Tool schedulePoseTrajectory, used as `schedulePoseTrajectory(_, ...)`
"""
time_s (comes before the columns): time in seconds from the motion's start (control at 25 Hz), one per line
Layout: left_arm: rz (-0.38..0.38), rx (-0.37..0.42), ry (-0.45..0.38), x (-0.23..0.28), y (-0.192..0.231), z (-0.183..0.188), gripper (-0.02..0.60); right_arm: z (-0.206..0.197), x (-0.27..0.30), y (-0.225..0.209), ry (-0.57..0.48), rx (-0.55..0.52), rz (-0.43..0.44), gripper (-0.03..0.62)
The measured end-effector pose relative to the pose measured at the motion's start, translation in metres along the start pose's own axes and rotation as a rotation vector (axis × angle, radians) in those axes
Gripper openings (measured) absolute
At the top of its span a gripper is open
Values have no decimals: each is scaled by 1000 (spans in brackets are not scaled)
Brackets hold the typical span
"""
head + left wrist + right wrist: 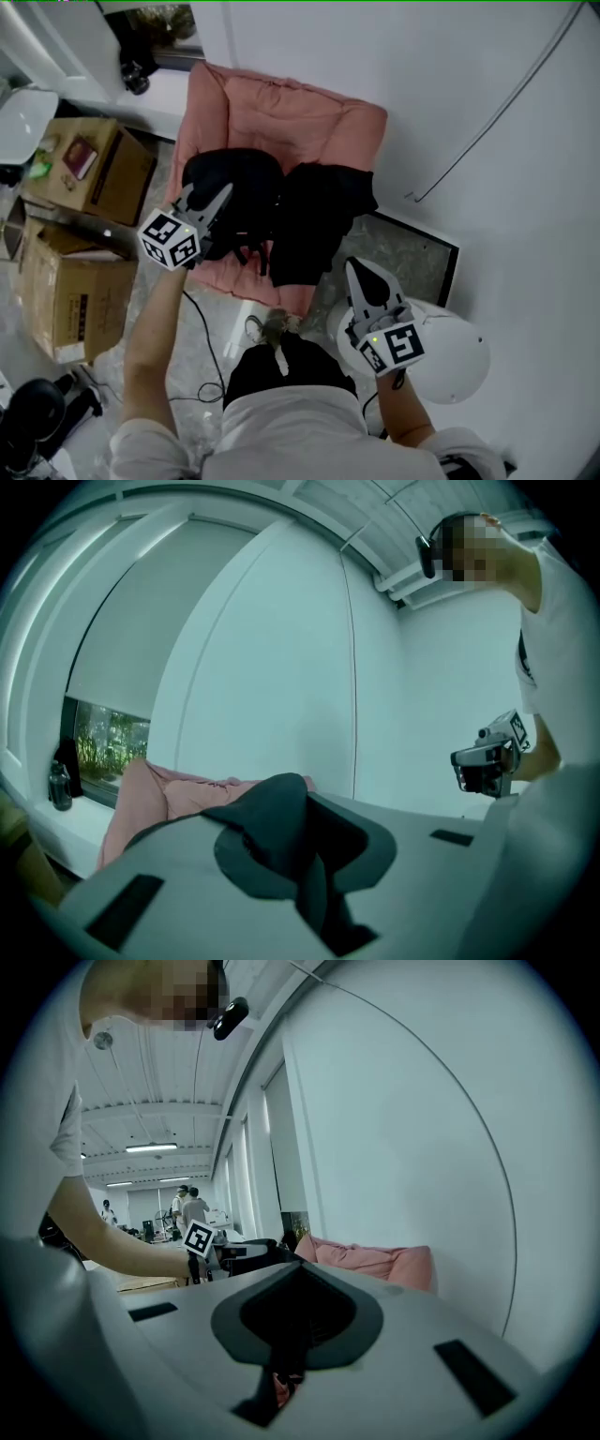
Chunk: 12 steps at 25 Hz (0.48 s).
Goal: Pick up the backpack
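A black backpack [272,211] lies slumped on a pink cushion seat [309,117] against the white wall. My left gripper [217,199] is at the backpack's left side, shut on a fold of its black fabric [272,817], which bulges up between the two jaws [302,810]. My right gripper [356,270] hovers to the right of the backpack, apart from it, with its jaws together. In the right gripper view its jaws [300,1290] meet and no fabric shows between them; the left gripper's marker cube [199,1238] shows beyond.
Two cardboard boxes [98,173] [70,295] stand at the left. A round white object [455,361] sits under my right hand. A black cable [202,328] runs over the floor by my shoes [272,328]. People stand far off [187,1208].
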<state>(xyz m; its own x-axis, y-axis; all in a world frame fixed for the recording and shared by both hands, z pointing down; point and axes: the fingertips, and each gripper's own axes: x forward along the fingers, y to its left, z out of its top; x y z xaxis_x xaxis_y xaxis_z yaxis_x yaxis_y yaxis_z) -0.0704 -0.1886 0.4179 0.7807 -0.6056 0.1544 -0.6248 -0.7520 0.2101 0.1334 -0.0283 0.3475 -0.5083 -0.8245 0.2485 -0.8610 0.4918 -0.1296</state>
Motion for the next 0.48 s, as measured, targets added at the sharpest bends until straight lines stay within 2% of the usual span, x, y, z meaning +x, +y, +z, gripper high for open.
schedulePoseTrajectory(0.24, 20, 96, -3, -17, -7, 29, 49, 16, 3, 5, -25, -6, 5, 21)
schedulePoseTrajectory(0.48, 56, 128, -24, -32, -13, 52, 48, 40, 5, 6, -77, -38, 31, 21)
